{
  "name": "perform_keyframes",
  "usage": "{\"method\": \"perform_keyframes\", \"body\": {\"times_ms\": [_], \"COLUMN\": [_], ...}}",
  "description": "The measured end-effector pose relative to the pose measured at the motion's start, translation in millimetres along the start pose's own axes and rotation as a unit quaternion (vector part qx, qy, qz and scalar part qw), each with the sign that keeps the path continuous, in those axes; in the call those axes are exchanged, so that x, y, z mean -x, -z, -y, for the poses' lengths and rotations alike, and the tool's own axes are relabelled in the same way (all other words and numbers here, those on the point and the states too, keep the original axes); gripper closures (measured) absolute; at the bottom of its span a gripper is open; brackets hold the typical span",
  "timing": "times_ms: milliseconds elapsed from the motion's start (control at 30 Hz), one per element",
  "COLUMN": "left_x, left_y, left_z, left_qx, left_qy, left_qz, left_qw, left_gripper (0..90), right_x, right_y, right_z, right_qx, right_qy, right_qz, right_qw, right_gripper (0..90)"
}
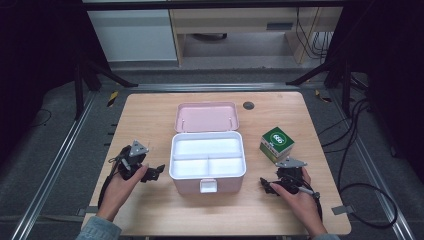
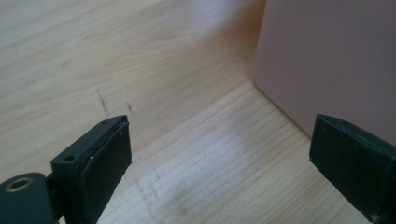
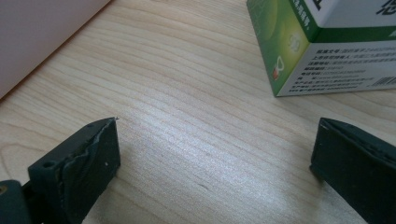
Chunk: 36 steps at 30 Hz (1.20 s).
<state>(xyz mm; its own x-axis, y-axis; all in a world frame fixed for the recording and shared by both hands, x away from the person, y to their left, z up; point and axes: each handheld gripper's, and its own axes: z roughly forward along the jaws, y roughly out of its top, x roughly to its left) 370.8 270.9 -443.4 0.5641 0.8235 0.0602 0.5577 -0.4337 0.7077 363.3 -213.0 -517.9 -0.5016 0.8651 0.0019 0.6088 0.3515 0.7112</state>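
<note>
High view first: we see the wooden table [image 1: 150,210] carrying everything, and at its middle the pink storage box [image 1: 207,162], lid thrown back, its white insert split into one long compartment at the far side and two smaller ones nearer us, all bare. Next in size comes the green-and-white carton [image 1: 276,144], standing on the table just right of the box and apart from it (this is the thing we judge is meant to go inside). Smallest are our two tools. The left gripper [image 1: 152,172] rests by the box's left wall, jaws spread wide with nothing between them; in the left gripper view the pink wall [image 2: 327,60] stands just beyond the right jaw. The right gripper [image 1: 266,186] lies low at the box's right front corner, close in front of the carton, jaws likewise gaping and empty; in the right gripper view the carton [image 3: 322,46] sits ahead and off toward the right jaw.

To do the pickup well, we judge that we should swing the right gripper until the carton is centred between the jaws, come at two flat opposite faces rather than a corner, close squarely, and lift straight before crossing the box rim.
</note>
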Motion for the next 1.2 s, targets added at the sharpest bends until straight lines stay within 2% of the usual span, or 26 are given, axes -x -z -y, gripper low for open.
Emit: {"method": "perform_keyframes", "body": {"times_ms": [67,367,567,700,733,767,800,867,900,967,1033,1100,1200], "left_x": [-1.2,0.7,1.7,1.9,2.2,2.2,2.4,2.3,2.5,2.3,2.2,2.4,2.7], "left_y": [6.2,19.0,21.0,19.8,18.5,17.7,16.1,16.0,15.9,16.3,17.1,17.3,17.7], "left_z": [-8.9,-32.4,-41.0,-41.0,-40.1,-39.4,-38.1,-37.8,-37.7,-37.7,-37.7,-37.7,-37.9], "left_qx": [-0.002,-0.003,0.000,0.002,0.002,0.001,-0.001,-0.004,-0.006,-0.007,-0.007,-0.010,-0.012], "left_qy": [-0.017,-0.049,-0.056,-0.053,-0.050,-0.050,-0.050,-0.054,-0.056,-0.058,-0.058,-0.060,-0.062], "left_qz": [0.005,0.012,0.014,0.014,0.015,0.016,0.016,0.015,0.014,0.013,0.015,0.014,0.012], "left_qw": [0.9998,0.9987,0.9983,0.9985,0.9986,0.9986,0.9986,0.9984,0.9983,0.9982,0.9982,0.9980,0.9979], "left_gripper": [4.5,5.4,6.0,6.0,6.1,6.2,6.2,6.2,6.2,6.2,6.2,6.3,6.2], "right_x": [0.0,0.0,0.0,0.1,0.3,1.9,5.7,7.0,9.2,9.8,9.1,9.3,9.6], "right_y": [0.0,0.0,0.0,0.5,1.0,2.5,5.9,8.0,13.9,17.7,32.7,36.3,51.6], "right_z": [0.0,0.0,0.0,0.1,0.3,0.6,0.4,-0.4,-4.0,-6.8,-16.7,-19.3,-31.4], "right_qx": [0.000,0.000,0.000,0.001,0.001,0.007,0.013,0.013,0.017,0.015,0.022,0.024,0.034], "right_qy": [0.000,0.000,0.000,-0.002,-0.003,-0.002,-0.009,-0.012,-0.006,0.002,0.014,0.018,0.032], "right_qz": [0.000,0.000,0.000,0.001,0.002,-0.001,-0.009,-0.016,-0.025,-0.027,-0.035,-0.038,-0.043], "right_qw": [1.0000,1.0000,1.0000,1.0000,1.0000,1.0000,0.9998,0.9997,0.9995,0.9995,0.9990,0.9988,0.9980], "right_gripper": [1.6,1.6,1.6,3.0,5.3,12.5,16.2,17.3,24.4,25.3,30.9,32.5,37.2]}}
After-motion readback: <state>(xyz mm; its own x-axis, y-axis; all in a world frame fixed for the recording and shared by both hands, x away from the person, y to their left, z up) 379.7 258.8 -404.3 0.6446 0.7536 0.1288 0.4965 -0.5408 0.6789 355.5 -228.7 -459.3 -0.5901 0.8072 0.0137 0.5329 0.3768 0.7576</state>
